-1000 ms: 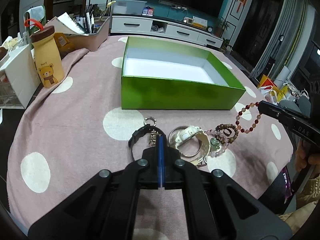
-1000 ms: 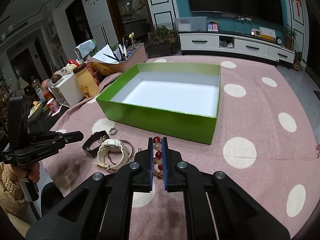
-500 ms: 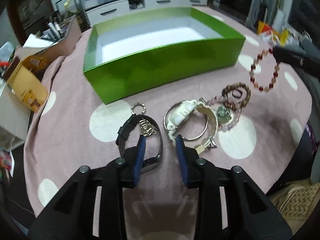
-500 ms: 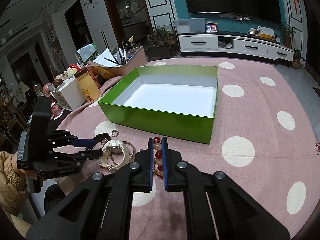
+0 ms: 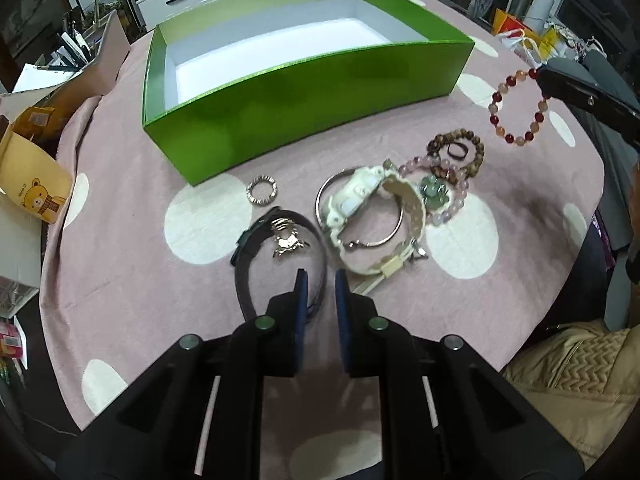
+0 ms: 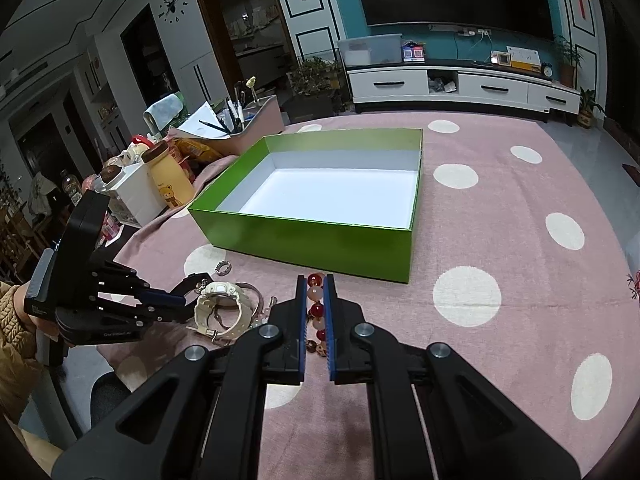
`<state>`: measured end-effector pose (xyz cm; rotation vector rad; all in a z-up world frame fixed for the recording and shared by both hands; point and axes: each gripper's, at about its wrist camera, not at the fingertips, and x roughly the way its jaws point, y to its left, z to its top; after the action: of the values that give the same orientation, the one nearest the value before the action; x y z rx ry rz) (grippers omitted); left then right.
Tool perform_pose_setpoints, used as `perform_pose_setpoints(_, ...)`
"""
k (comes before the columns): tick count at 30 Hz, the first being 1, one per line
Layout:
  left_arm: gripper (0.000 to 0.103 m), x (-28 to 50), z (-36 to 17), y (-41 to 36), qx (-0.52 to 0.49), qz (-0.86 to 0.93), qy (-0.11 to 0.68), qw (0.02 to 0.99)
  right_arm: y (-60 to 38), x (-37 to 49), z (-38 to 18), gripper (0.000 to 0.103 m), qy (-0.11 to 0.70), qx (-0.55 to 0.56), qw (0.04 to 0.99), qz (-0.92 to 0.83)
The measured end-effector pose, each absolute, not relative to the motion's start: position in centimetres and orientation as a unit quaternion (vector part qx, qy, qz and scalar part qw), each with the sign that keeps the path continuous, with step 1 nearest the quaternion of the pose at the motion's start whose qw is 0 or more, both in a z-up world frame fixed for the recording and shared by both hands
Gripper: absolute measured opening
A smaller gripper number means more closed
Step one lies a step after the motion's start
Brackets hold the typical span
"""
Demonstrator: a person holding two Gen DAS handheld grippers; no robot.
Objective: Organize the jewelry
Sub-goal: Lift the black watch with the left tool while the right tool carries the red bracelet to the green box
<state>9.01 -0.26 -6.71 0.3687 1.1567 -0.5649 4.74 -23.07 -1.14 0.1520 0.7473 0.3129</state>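
Pink cloth with white dots covers the round worktop [image 5: 120,280], and a television wall stands far behind it. At the far left sits a yellow bear bottle [image 6: 170,182]. Right of it, the open green box [image 5: 304,92] lies with only its white floor showing. Near the box, left to right, lie a small beaded ring [image 5: 262,192], a black strap watch [image 5: 276,248], a white watch [image 5: 372,216] over a metal bangle [image 5: 360,216], then a heap of pink, green and brown bead bracelets [image 5: 448,172]. The left claw [image 5: 320,280] points steeply down with its jaws narrow and closing; the black watch's strap runs between them, not yet visibly pressed. At the right, the right claw [image 6: 316,292] is clamped on a red-and-peach bead bracelet [image 5: 516,108], which hangs above the cloth just right of the box's near corner.
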Motion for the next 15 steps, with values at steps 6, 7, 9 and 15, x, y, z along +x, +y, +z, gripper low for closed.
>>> perform_pose_setpoints(6,0.014,9.1,-8.0,-1.4,0.201,-0.261,0.553,0.765,-22.6,4.8,-1.1,0.007,0.364,0.072,0.915,0.156)
perform_pose_setpoints(7,0.013,9.1,-8.3,-1.7,0.208,-0.260,0.554,0.763,-22.6,4.8,-1.0,0.007,0.364,0.071,0.916,0.156)
perform_pose_setpoints(9,0.005,9.1,-8.6,-2.2,0.214,-0.255,0.552,0.765,-22.6,4.7,-0.9,0.007,0.363,0.069,0.916,0.155)
perform_pose_setpoints(15,0.001,9.3,-6.2,-0.5,0.148,-0.237,0.518,0.809,-23.2,4.8,-0.3,0.007,0.352,0.068,0.922,0.148)
